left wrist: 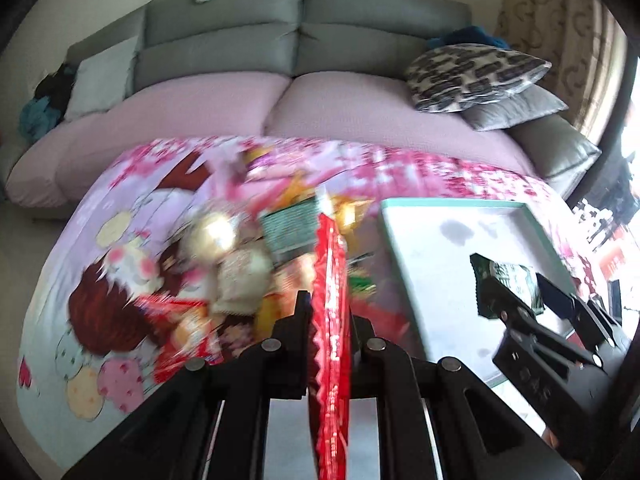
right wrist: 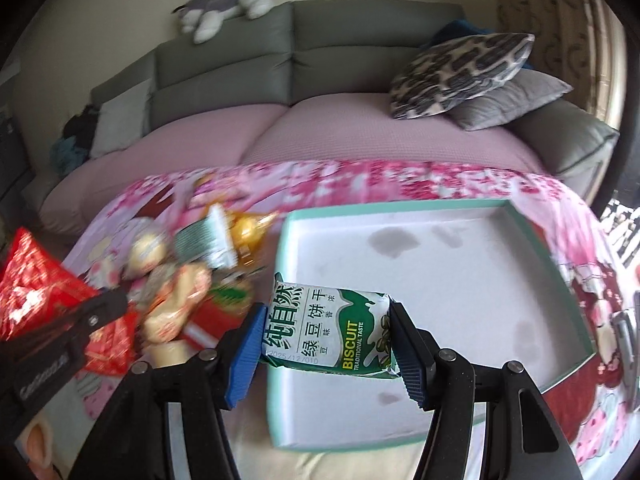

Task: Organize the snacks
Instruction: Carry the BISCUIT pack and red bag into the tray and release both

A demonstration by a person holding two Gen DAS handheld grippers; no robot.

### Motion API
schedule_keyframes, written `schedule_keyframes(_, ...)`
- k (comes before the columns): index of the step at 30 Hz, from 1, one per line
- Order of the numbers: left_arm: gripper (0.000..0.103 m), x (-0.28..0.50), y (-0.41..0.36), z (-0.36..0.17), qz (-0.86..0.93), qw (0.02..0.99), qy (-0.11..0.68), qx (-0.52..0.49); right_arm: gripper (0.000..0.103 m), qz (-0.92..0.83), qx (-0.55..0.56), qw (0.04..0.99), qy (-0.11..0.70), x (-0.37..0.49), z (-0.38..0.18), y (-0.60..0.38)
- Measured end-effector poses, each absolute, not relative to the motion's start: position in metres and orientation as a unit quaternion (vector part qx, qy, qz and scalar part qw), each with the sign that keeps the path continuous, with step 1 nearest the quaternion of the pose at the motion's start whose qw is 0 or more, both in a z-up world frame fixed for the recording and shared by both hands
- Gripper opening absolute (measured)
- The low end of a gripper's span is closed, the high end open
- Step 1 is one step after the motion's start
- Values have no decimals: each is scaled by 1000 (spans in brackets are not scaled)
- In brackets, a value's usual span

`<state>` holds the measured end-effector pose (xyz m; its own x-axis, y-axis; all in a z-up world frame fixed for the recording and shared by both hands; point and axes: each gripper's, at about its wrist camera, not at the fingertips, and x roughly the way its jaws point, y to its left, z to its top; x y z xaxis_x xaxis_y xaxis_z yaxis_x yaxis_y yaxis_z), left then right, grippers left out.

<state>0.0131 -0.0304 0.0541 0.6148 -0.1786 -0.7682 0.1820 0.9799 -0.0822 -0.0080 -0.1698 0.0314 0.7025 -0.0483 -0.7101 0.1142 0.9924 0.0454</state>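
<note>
Sofa: I am seeing it filling the background, grey back and pink seat, beyond the table.
Table: I am working over its pink cartoon cloth.
Tray: teal-rimmed and white inside, it is lying to the right of the snack pile, nothing resting in it that I can see.
Right gripper: I am holding its blue fingers partly open and pressed on the short ends of the biscuit packet, whose long axis is running across the fingers, above the tray's near left corner.
Left gripper: I am keeping it fully closed on the red packet, edge-on, long axis pointing away, left of the tray.
Nearer hand: I am judging the right one closer, already over the tray.
</note>
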Motion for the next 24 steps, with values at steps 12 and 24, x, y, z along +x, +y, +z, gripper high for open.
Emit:
schedule_keyframes(12,12,39,-125,59,-195,888,411,66,64,-157,65,909,380,2,33,-263)
schedule_keyframes(24,12,71,-183,17,-208,875,430,78,64,-204,83,887,405,18,1,-317)
